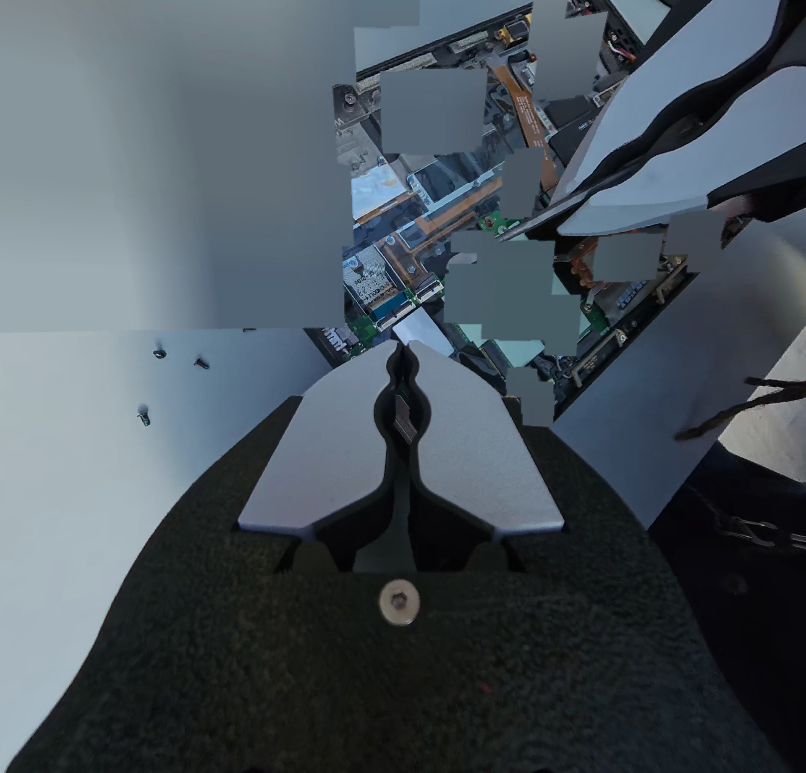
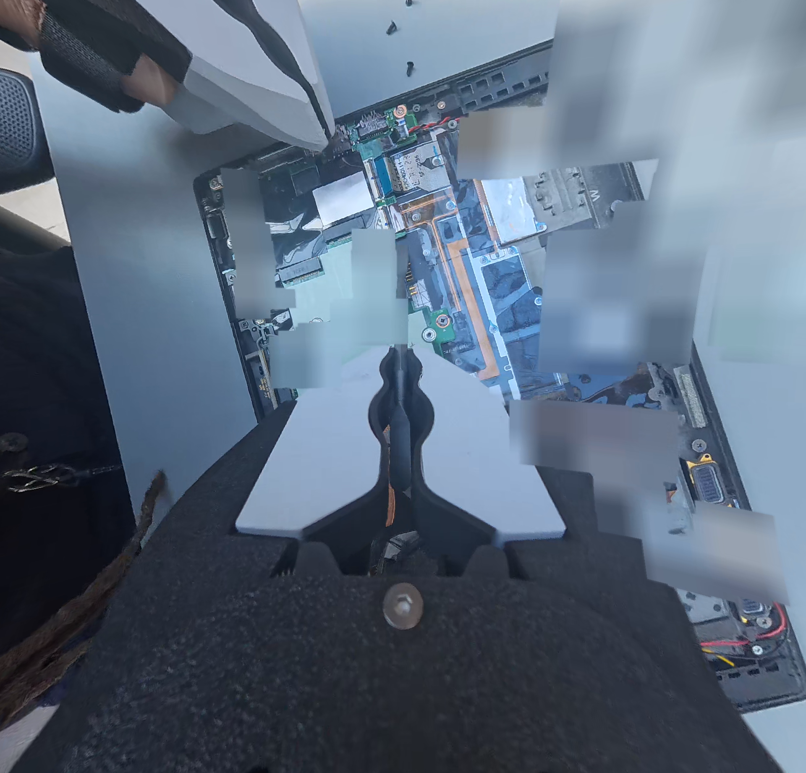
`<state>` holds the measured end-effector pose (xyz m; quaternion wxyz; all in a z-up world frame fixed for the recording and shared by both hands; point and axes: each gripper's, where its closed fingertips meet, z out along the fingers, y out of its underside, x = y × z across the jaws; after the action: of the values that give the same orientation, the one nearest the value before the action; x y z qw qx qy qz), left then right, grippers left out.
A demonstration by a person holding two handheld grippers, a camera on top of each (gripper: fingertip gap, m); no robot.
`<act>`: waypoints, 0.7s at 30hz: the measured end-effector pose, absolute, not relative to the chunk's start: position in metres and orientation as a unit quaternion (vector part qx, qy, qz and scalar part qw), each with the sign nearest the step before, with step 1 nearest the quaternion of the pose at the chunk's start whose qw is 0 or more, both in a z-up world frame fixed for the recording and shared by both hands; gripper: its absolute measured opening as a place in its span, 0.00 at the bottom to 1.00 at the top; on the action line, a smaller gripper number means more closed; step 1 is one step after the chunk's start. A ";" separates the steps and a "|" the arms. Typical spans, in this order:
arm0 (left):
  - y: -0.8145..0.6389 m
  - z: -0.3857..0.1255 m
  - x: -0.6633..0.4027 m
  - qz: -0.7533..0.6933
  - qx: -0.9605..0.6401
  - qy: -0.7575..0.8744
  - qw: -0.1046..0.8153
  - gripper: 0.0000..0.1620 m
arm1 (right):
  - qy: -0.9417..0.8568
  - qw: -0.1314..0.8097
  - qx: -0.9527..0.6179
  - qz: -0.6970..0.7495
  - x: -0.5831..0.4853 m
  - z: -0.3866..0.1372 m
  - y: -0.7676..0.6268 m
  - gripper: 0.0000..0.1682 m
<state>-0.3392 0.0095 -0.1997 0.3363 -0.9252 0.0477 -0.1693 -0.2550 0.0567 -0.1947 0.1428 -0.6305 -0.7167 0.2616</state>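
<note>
An opened laptop [image 1: 436, 211] lies on a white table [image 1: 87, 403] with its bottom cover off, showing boards, flat cables and a copper heat pipe [image 2: 458, 272]. My left gripper [image 1: 403, 347] is shut and empty; its tips rest at the laptop's near edge by a connector, as the right wrist view [image 2: 323, 139] also shows. My right gripper [image 2: 400, 353] is shut on a slim black screwdriver [image 2: 399, 429]. Its metal tip [image 1: 506, 235] points down at the board, close to a screw [image 2: 442, 319] on a small green tab. The right gripper also shows in the left wrist view [image 1: 560, 215].
Several loose black screws [image 1: 201, 363] lie on the table beside the laptop, also seen in the right wrist view [image 2: 391, 27]. A person's dark clothing [image 2: 43, 359] and a frayed brown cord [image 2: 87, 599] are at the table's edge. Red and yellow wires [image 2: 741, 643] run at the laptop's corner. Across from one pair of fingers to the other is roughly 10 centimetres. My right tips are roughly 5 centimetres from the copper heat pipe [image 2: 458, 272]. It is also in sight in the left wrist view [image 1: 444, 221].
</note>
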 end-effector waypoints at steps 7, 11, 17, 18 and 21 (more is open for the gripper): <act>0.015 -0.202 -0.339 -0.157 -0.933 0.055 0.318 0.00 | -0.736 0.133 -0.609 0.265 -0.261 -0.193 0.057 0.02; 0.019 -0.203 -0.342 -0.155 -0.935 0.056 0.313 0.00 | -0.745 0.131 -0.598 0.264 -0.265 -0.191 0.055 0.02; 0.024 -0.204 -0.344 -0.147 -0.937 0.073 0.307 0.00 | -0.746 0.132 -0.602 0.254 -0.264 -0.196 0.057 0.02; 0.023 -0.205 -0.344 -0.146 -0.939 0.075 0.304 0.00 | -0.743 0.133 -0.604 0.255 -0.264 -0.196 0.057 0.02; 0.023 -0.207 -0.344 -0.143 -0.940 0.078 0.299 0.00 | -0.740 0.135 -0.608 0.254 -0.263 -0.198 0.059 0.02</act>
<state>-0.3445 0.0227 -0.2069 0.2987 -0.9404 0.0779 -0.1429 -0.2628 0.0593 -0.1977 0.1352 -0.6083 -0.7396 0.2541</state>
